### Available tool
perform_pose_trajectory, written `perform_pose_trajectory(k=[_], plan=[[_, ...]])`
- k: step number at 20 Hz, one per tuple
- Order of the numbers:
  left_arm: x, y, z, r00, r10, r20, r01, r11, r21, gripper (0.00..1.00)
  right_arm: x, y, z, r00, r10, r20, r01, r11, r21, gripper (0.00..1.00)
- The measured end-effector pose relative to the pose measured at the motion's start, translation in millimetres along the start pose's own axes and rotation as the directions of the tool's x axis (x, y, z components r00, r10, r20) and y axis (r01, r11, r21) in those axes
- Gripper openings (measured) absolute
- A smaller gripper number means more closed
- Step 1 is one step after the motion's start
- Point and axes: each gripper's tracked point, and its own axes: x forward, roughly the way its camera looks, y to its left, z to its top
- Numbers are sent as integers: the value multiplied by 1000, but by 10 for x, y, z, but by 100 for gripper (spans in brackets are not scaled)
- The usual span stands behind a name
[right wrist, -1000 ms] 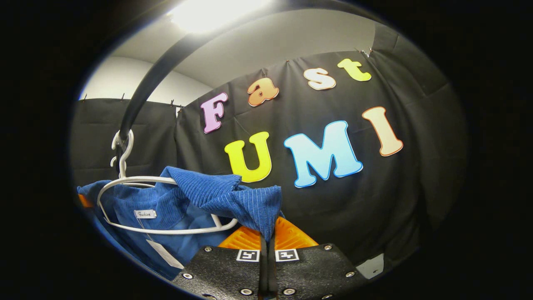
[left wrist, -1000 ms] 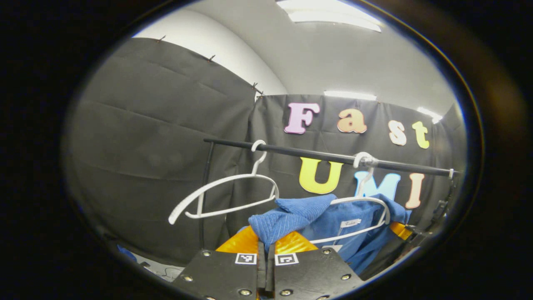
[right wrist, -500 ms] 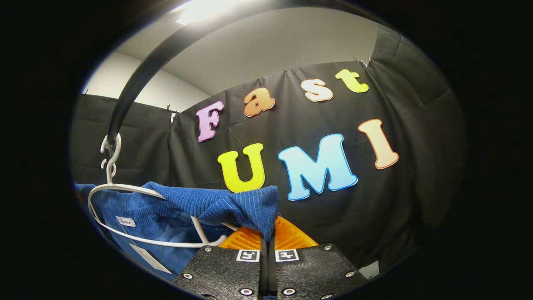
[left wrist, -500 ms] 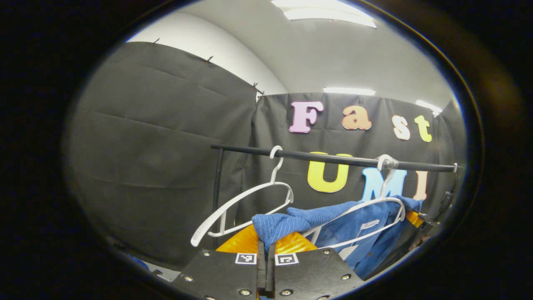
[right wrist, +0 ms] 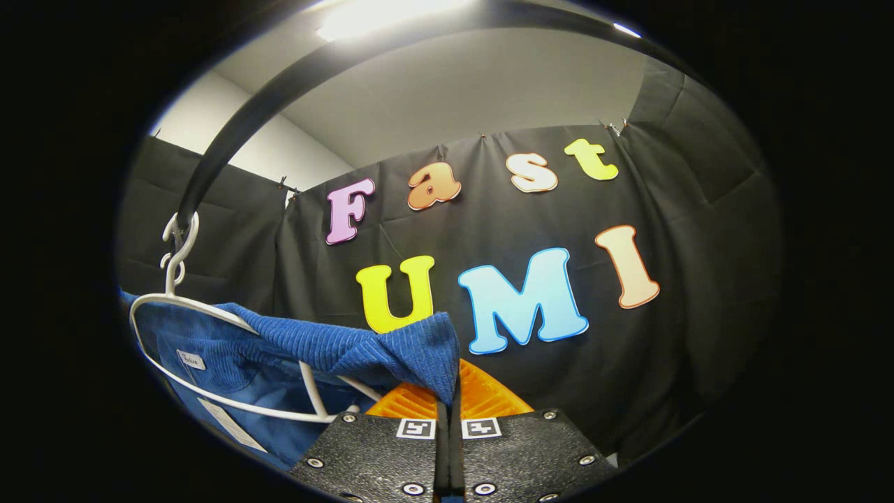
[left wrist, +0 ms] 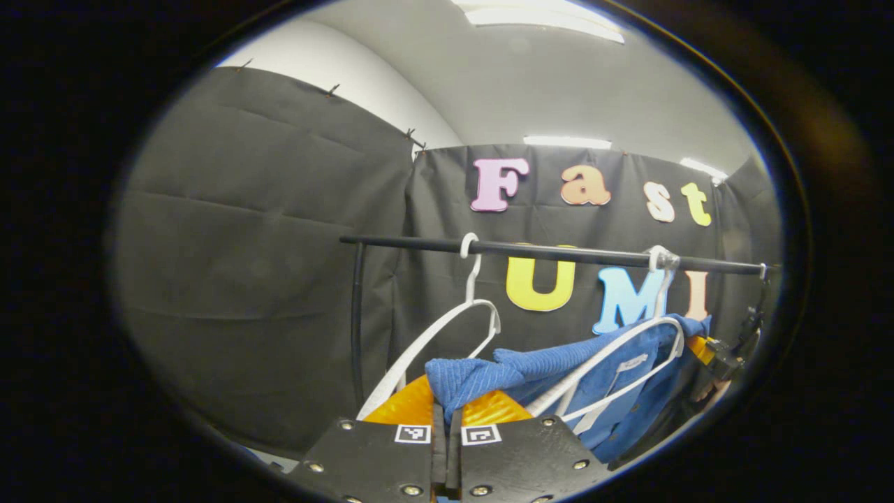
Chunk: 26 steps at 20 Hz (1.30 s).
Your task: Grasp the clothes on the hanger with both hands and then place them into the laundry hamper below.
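In the left gripper view we saw the black rail (left wrist: 559,251) running level across the booth, with two white hangers hooked on it. The bare hanger (left wrist: 447,335) hung nearer the rail's left post. The loaded hanger (left wrist: 628,349) hung toward the right end and carried the blue garment (left wrist: 614,381).

The garment was stretched sideways between our two tools, its long axis running roughly along the rail, one bunched corner reaching left and down to our left gripper (left wrist: 445,412). That gripper's orange fingers (left wrist: 408,405) were pressed together on this fold of ribbed blue cloth, with no gap between them that we could make out.

In the right gripper view the rail (right wrist: 230,147) arched overhead and the hanger (right wrist: 209,363) sat at the lower left, the garment (right wrist: 349,349) draped over its near arm and pulled right toward us. Our right gripper (right wrist: 447,405) was likewise clamped on a corner of the cloth, fingers (right wrist: 489,395) closed tight around it. A small white label (right wrist: 190,360) showed inside the collar.
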Motion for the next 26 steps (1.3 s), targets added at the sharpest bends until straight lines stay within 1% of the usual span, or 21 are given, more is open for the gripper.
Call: perform_pose_trajectory(k=[2, 5, 7, 9, 11, 14, 19, 23, 26], plan=[[67, 24, -99, 1000, -4, -28, 3, 999, -43, 1, 44, 4, 27, 1000, 7, 24, -6, 1000, -26, 0], [107, 2, -255, 998, -24, -57, 20, 997, -78, 1, 45, -11, 14, 999, -4, 40, 6, 998, -57, 0], [94, 1, -332, 997, -41, -66, 36, 996, -78, 1, 16, -2, -28, 999, -12, 31, 13, 999, -52, 0], [71, 9, -374, 996, -56, -71, 52, 997, -58, 0, -9, -22, -51, 999, -21, 31, 23, 997, -70, 0], [35, 25, -407, 995, -64, -75, 61, 997, -37, 1, -49, -21, -50, 999, -31, 35, 34, 996, -84, 0], [1, 55, -512, 994, -70, -89, 67, 997, -28, 1, -28, -30, -39, 998, -46, 43, 49, 996, -79, 0], [-18, -32, -882, 988, -86, -131, 77, 994, -72, 0, -9, -52, 32, 995, -63, 73, 70, 993, -98, 0], [-31, -96, -1034, 986, -87, -142, 70, 990, -120, 1, -1, -68, 38, 994, -80, 80, 89, 989, -117, 0], [-15, -142, -1085, 988, -87, -128, 74, 991, -109, 1, -17, -112, 107, 990, -102, 97, 112, 988, -108, 0]])
